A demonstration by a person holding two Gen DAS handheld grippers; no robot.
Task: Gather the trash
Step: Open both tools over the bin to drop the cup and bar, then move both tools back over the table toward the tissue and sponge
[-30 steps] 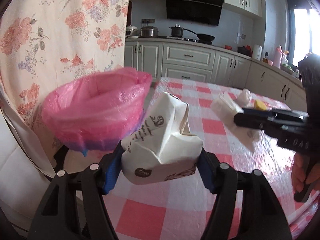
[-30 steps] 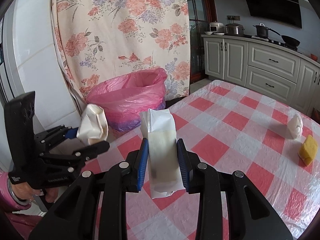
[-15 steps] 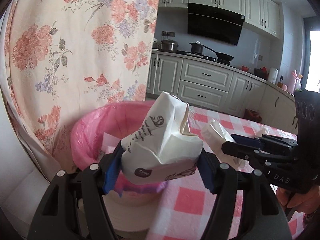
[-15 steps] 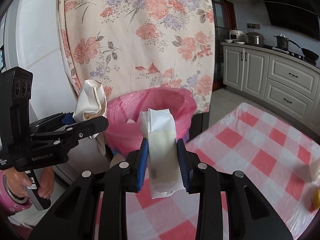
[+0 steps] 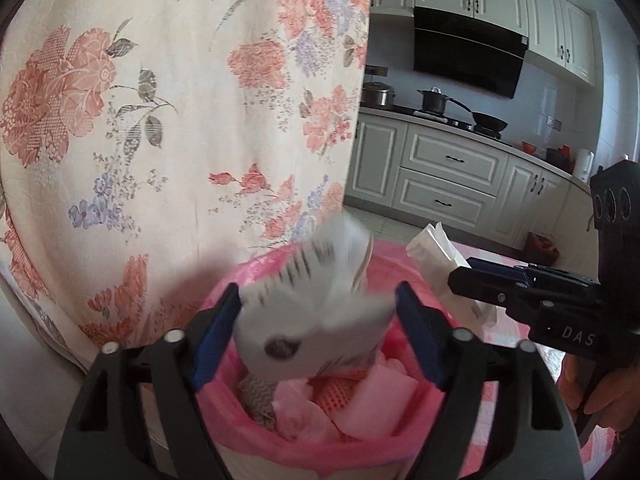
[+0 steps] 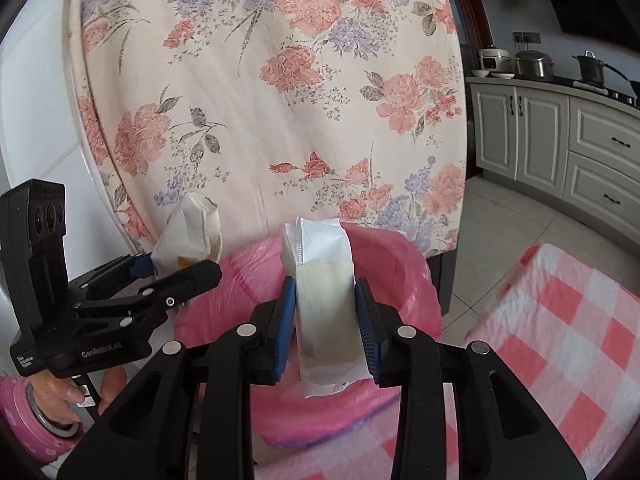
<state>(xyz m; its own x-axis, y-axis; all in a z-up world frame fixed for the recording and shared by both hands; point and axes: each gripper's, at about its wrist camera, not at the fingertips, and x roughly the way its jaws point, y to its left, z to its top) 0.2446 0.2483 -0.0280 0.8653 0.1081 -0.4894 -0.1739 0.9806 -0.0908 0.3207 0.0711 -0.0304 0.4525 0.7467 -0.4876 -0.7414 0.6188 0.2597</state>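
Nearest the left wrist camera, the left gripper has just been spreading its jaws; they stand wide, and the blurred white paper bag between them hangs free over the pink-lined bin, which already holds scraps. Just right, the right gripper pinches a flat white wrapper upright above the same bin. Beyond hangs a floral curtain.

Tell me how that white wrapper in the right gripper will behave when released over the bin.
The white wrapper looks thin and light, so it may flutter rather than drop straight. It stands unsupported above the right gripper, suggesting some stiffness. The pink-lined bin lies directly beyond, so it probably lands inside.
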